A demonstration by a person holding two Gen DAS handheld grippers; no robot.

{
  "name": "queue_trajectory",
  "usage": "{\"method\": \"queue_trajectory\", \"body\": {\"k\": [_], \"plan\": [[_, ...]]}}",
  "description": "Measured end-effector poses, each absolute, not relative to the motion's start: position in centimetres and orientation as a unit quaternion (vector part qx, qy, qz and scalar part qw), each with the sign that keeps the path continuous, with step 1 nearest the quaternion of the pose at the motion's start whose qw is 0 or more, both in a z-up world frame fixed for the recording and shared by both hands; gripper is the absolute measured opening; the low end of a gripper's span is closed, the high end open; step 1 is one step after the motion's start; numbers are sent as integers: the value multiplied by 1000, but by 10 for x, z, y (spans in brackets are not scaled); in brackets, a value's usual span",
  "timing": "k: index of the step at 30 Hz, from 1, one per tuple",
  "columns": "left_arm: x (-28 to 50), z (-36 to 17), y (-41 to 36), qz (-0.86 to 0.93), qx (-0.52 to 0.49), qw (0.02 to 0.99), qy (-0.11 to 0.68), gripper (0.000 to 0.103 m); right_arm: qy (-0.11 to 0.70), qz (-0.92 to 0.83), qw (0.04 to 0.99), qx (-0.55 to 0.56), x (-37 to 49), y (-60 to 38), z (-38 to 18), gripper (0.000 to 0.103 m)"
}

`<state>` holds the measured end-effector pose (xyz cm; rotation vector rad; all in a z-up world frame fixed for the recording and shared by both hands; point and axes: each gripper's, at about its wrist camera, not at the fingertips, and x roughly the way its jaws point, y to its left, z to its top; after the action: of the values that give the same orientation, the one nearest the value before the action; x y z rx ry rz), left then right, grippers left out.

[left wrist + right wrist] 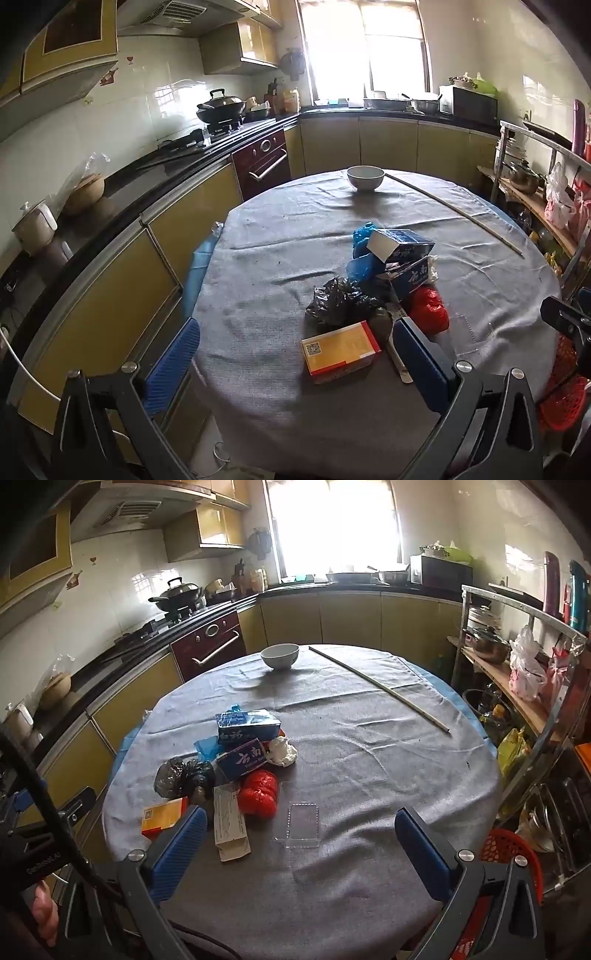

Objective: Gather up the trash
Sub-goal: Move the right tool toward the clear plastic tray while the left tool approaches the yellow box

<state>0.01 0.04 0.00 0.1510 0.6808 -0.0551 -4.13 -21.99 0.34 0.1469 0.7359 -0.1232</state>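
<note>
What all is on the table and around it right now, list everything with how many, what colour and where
table: one, round, grey cloth, centre
bowl: one, white, far side of table
long stick: one, pale, far right of table
blue boxes: two, stacked in the pile
blue bag: one, crumpled, beside the boxes
black bag: one, crumpled, left of pile
red bag: one, crumpled, near side of pile
white wad: one, right of boxes
orange box: one, near edge of pile
pale carton: one, flat, beside red bag
clear tray: one, right of red bag
red basket: one, off table, right
left hand-held gripper: blue pads, open
right hand-held gripper: blue pads, open
</note>
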Motion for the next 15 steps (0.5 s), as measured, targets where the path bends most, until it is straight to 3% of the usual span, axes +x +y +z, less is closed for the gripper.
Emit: {"method": "queue_trajectory", "body": {"k": [15], "plan": [[4, -4, 2, -30, 75, 936, 342, 103, 379, -58, 921, 75, -34, -217, -8, 103]]}}
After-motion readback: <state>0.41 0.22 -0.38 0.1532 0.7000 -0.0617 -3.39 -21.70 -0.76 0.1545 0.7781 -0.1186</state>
